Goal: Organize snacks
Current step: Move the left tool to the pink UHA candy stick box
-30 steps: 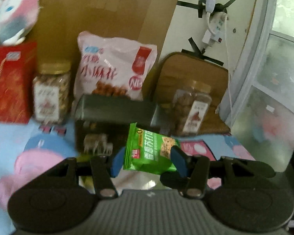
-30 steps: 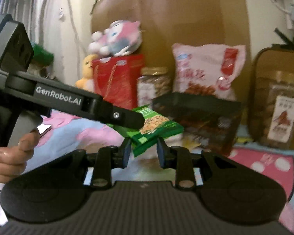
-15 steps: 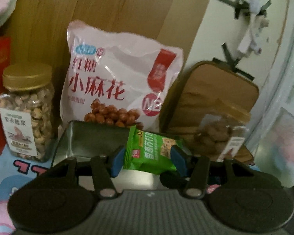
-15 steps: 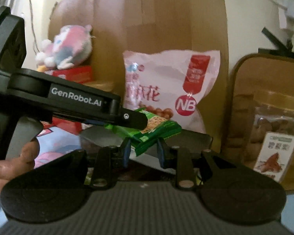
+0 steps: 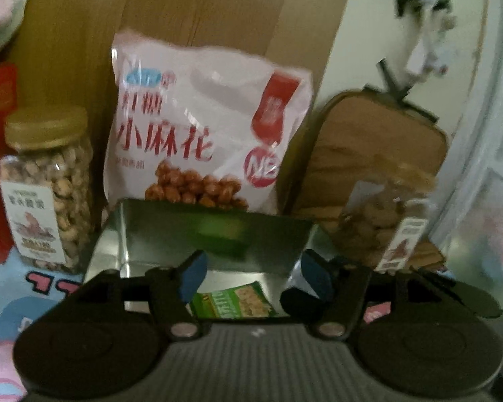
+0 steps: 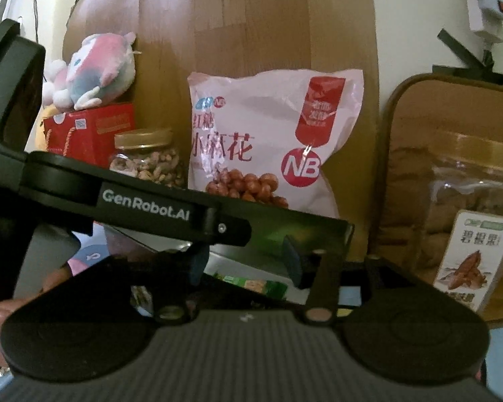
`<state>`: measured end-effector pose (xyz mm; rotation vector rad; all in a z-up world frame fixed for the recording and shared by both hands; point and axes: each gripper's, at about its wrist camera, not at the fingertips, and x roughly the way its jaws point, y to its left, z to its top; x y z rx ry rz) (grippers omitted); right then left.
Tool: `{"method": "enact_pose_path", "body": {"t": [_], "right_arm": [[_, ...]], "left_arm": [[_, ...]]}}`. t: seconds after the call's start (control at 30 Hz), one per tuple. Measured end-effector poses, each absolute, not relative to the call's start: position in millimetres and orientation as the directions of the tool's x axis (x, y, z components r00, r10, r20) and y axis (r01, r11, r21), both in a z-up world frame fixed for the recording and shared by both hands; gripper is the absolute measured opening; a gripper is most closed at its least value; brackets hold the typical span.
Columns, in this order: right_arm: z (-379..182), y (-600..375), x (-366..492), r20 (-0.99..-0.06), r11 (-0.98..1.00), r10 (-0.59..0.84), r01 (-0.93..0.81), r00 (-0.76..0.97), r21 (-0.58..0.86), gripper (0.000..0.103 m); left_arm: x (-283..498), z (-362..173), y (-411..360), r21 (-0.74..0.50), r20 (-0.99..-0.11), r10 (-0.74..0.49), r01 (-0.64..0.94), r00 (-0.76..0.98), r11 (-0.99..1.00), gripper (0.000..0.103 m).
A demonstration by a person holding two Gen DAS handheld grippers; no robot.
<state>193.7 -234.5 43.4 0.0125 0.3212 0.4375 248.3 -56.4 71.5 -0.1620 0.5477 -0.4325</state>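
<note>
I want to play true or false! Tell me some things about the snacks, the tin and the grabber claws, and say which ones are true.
1. The green snack packet lies inside the metal tin. True.
2. The left gripper is squeezing the green packet. False: its jaws have just been opening and stand apart, with the packet lying loose below them.
3. The big pink bag stands behind the tin. True.
4. The nut jar with the gold lid is inside the tin. False: it stands outside, to the tin's left in the left wrist view.
5. The right gripper has its jaws pressed together. False: they have just been opening and hold nothing.
</note>
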Motion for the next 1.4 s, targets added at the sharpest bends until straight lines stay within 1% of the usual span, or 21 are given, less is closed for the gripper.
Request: {"method": "enact_pose_path", "body": {"t": [0.1,0.23,0.43,0.53,0.63,0.77,0.83,0.9,0.93,0.97,1.27,1.4], "right_arm": [[47,-241,177,-0.285,0.903,0.429,-0.416,0.857,0.107,0.051],[43,-254,146,-0.304,0.886,0.464,-0.432,0.832,0.169,0.051],[26,-268,99,-0.387,0.858,0.513,-0.449,0.766,0.25,0.052],[17,-274,79,-0.428,0.849,0.528,-0.437,0.734,0.298,0.052],[8,-276,61,-0.463,0.84,0.541,-0.424,0.702,0.34,0.053],[-4,-269,43,-0.492,0.82,0.571,-0.419,0.657,0.391,0.053],[-2,-260,33,-0.488,0.815,0.579,-0.433,0.654,0.385,0.052],[0,-251,27,-0.497,0.813,0.582,-0.452,0.643,0.367,0.045],[0,-247,24,-0.502,0.81,0.587,-0.462,0.635,0.362,0.037],[0,-243,21,-0.503,0.801,0.599,-0.483,0.623,0.354,0.032],[0,-195,-1,-0.507,0.736,0.662,-0.605,0.552,0.303,0.031],[3,-179,-8,-0.508,0.693,0.694,-0.665,0.51,0.279,0.034]], "left_arm": [[216,81,-44,-0.26,-0.42,-0.461,0.384,0.781,0.886,0.071],[169,76,-25,-0.266,-0.411,-0.505,0.429,0.759,0.863,0.071],[98,44,-5,-0.23,-0.474,-0.512,0.46,0.716,0.857,0.071],[73,27,4,-0.248,-0.51,-0.514,0.455,0.689,0.855,0.071],[56,13,10,-0.296,-0.536,-0.532,0.444,0.655,0.846,0.071],[41,-2,12,-0.3,-0.571,-0.517,0.424,0.638,0.855,0.07],[33,-1,13,-0.292,-0.568,-0.51,0.422,0.645,0.859,0.07],[26,1,17,-0.3,-0.563,-0.512,0.417,0.649,0.858,0.07],[24,1,19,-0.302,-0.559,-0.512,0.415,0.652,0.858,0.069],[20,2,21,-0.303,-0.556,-0.51,0.411,0.657,0.86,0.069],[-8,2,52,-0.335,-0.529,-0.477,0.344,0.701,0.877,0.067],[-18,3,64,-0.353,-0.519,-0.47,0.322,0.714,0.878,0.067]]}}
